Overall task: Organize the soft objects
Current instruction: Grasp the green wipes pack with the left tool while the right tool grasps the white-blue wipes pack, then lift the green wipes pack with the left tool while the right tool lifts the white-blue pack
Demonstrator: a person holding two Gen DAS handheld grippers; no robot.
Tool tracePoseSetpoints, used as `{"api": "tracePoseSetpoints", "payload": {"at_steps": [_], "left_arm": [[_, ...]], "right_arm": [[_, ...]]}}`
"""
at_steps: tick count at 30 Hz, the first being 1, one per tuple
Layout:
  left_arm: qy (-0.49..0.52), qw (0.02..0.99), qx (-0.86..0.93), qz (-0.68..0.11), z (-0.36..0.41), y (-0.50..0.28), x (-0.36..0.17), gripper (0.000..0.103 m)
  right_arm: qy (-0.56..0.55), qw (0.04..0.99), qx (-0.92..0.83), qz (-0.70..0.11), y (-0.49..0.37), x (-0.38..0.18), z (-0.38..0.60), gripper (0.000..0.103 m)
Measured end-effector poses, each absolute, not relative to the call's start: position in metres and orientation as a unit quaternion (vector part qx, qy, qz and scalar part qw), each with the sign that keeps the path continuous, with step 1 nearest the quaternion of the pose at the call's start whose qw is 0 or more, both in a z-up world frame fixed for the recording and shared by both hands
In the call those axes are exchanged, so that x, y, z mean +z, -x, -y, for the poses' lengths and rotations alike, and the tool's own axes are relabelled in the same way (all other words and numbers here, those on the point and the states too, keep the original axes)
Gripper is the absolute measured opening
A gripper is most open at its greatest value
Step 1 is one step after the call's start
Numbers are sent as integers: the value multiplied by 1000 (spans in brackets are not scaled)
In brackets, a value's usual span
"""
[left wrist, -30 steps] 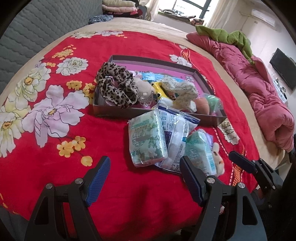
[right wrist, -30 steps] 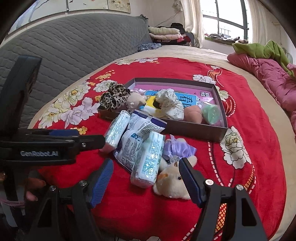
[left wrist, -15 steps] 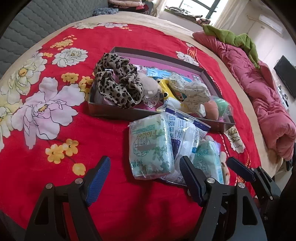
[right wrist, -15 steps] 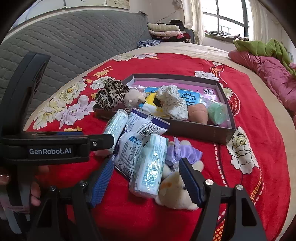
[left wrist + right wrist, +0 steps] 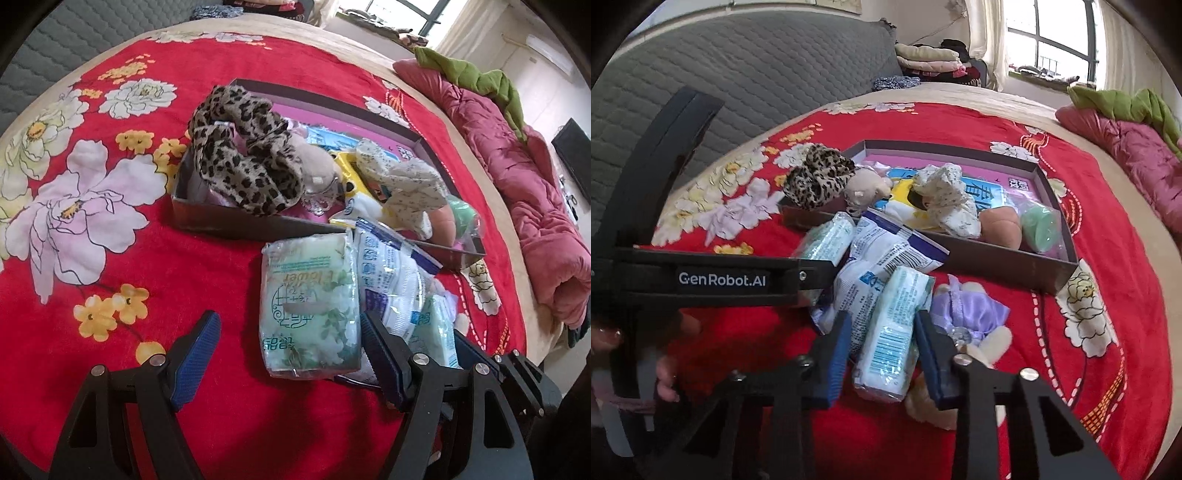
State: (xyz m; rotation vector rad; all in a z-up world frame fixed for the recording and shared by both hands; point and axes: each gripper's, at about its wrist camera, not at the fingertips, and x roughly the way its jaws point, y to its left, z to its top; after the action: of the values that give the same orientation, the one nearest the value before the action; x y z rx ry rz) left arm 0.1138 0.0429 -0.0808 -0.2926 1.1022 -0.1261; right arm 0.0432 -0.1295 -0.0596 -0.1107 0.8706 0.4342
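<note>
While we look along the left tool (image 5: 288, 343), its blue pads stand wide apart and hold nothing, hovering over the red bedspread (image 5: 207, 266) with the near end of the green tissue pack (image 5: 308, 306) between them. That pack lies flat just outside the box (image 5: 236, 223), touching a white-and-blue bag (image 5: 391, 280) on its right. Inside the box sit a leopard scrunchie (image 5: 240, 166) and a floral cloth (image 5: 402, 184).

From the right wrist, we see the right tool (image 5: 881, 363) narrowed around a second tissue pack (image 5: 894, 325), its pads at or very near the wrapper; we cannot tell if they press yet. This pack leans on the white-and-blue bag (image 5: 882, 258), with a plush toy in a purple dress (image 5: 971, 314) just beside it.

We judge the risks to be a slippery wrapper sliding from a grip near its end, the right pad catching the toy's dress, and the neighbouring bag being dragged along when either pack lifts.
</note>
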Motion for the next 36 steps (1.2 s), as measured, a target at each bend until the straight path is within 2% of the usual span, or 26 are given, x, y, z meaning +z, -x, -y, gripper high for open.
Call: {"api": "tracePoseSetpoints", "payload": {"at_steps": [7, 12, 15, 19, 20, 36], "left_arm": [[141, 837, -57, -526, -46, -117, -90, 78], [143, 838, -58, -524, -44, -123, -94, 78], [144, 841, -54, -518, -43, -126, -96, 73], [152, 846, -61, -508, -46, -128, -96, 56], [160, 846, -66, -505, -48, -127, -97, 55], [167, 863, -80, -471, -59, -104, -69, 51]], "right_arm": [[45, 881, 207, -423, -48, -64, 132, 25], [33, 883, 203, -421, -48, -60, 139, 24], [27, 885, 201, -420, -48, -57, 142, 24], [20, 887, 200, -417, -47, -53, 146, 24], [17, 886, 200, -417, -48, -52, 147, 23], [0, 898, 196, -395, -43, -31, 156, 23]]}}
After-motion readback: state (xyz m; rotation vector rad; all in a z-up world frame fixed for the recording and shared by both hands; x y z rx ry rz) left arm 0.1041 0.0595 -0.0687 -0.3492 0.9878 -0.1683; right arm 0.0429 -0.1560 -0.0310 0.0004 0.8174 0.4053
